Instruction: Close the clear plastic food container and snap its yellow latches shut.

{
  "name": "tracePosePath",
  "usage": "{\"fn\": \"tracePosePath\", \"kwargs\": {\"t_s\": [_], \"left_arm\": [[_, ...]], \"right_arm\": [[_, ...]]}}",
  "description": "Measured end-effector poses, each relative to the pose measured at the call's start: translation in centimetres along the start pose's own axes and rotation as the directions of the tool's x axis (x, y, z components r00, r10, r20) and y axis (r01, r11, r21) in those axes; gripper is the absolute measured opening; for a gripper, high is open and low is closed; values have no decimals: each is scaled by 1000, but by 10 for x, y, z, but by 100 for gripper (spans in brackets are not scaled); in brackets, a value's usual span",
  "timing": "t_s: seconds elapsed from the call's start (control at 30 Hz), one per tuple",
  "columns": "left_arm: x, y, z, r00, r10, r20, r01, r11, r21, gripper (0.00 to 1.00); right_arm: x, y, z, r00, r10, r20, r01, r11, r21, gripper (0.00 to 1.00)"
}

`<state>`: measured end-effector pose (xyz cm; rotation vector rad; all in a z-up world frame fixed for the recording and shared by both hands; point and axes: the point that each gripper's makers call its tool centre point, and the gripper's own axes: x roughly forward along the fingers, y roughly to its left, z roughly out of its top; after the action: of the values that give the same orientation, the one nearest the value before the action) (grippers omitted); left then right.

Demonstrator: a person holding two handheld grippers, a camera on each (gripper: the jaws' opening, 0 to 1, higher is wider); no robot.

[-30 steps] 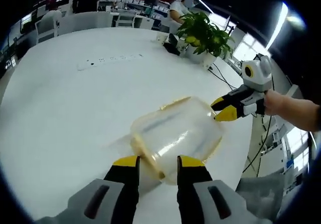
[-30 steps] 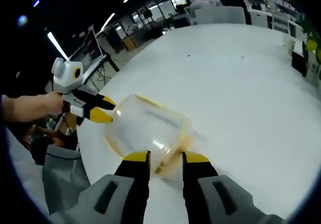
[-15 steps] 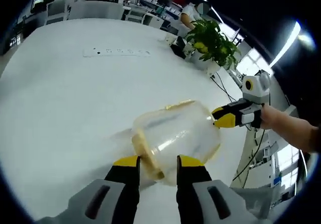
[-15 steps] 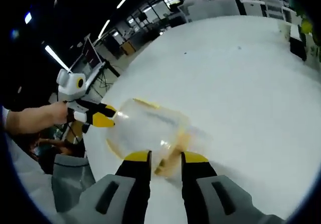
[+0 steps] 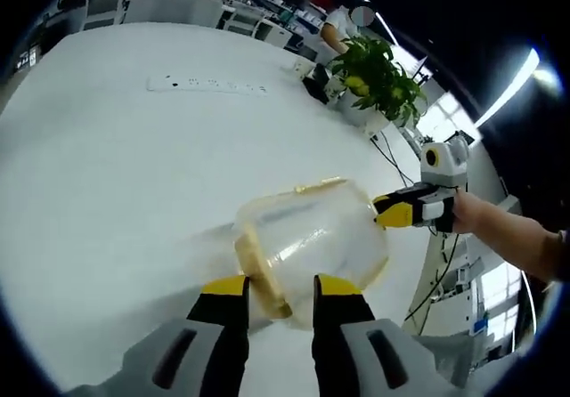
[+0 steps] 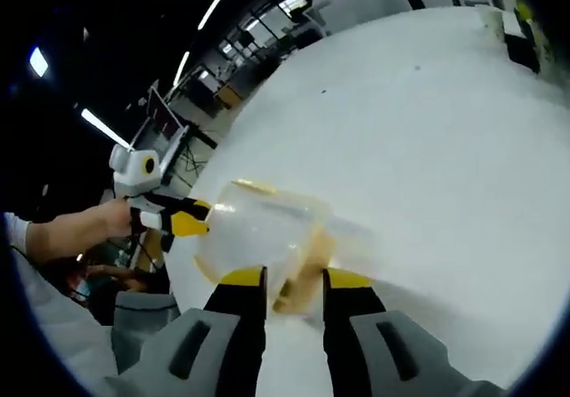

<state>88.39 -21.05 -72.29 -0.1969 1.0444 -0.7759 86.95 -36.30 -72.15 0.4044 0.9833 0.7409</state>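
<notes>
Behind my hands an open office is spreading out, with desks, ceiling strip lights, a leafy green potted plant [image 5: 372,69] at the far edge and a long white power strip [image 5: 207,85] lying well apart on the broad white round table [image 5: 107,174] where I am working. Resting on that table near its edge, the clear plastic food container with yellow trim [image 5: 312,241] is sitting between my 2 tools, and I am coming at it from 2 opposite sides so it cannot slide away when I press. I am holding my left gripper [image 5: 278,287] with its yellow-tipped jaws straddling the near rim, where a yellow latch [image 5: 261,277] is lying between them; the jaws are standing apart, not yet squeezing anything. My right gripper [image 6: 294,279] is doing the same at the opposite rim, its jaws parted around a yellowish latch [image 6: 301,277] there, though I cannot tell whether they are touching it. In the left gripper view it is reaching in from the right, jaw tips against the container wall. Judging by the lid sitting over the body, I am thinking the closing is mostly done and the latches are what remain, each needing a firm pinch.
</notes>
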Motion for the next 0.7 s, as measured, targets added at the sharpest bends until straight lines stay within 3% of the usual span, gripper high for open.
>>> {"fn": "tracePosePath", "kwargs": {"t_s": [0.33, 0.37, 0.47, 0.57, 0.6, 0.7], "left_arm": [[1, 1, -1, 1000, -20, -3, 20, 999, -30, 18], [2, -3, -2, 999, -50, -16, 49, 999, -12, 16], [1, -2, -2, 1000, -26, -13, 25, 999, -27, 16], [2, -4, -2, 999, -31, -21, 30, 999, -30, 16], [2, -4, -2, 999, -33, -22, 32, 999, -31, 16], [2, -7, -4, 999, -34, -21, 33, 999, -32, 16]], "right_arm": [[0, 0, -1, 999, 45, 2, -45, 998, 40, 19], [1, 1, 1, 999, 49, 9, -49, 998, 39, 18], [1, -1, 2, 999, 50, 11, -50, 998, 47, 18], [2, -1, 2, 997, 75, 23, -77, 991, 113, 17], [0, -1, 1, 997, 76, 13, -76, 995, 69, 17], [-2, -2, 0, 997, 75, 14, -76, 995, 64, 17]]}}
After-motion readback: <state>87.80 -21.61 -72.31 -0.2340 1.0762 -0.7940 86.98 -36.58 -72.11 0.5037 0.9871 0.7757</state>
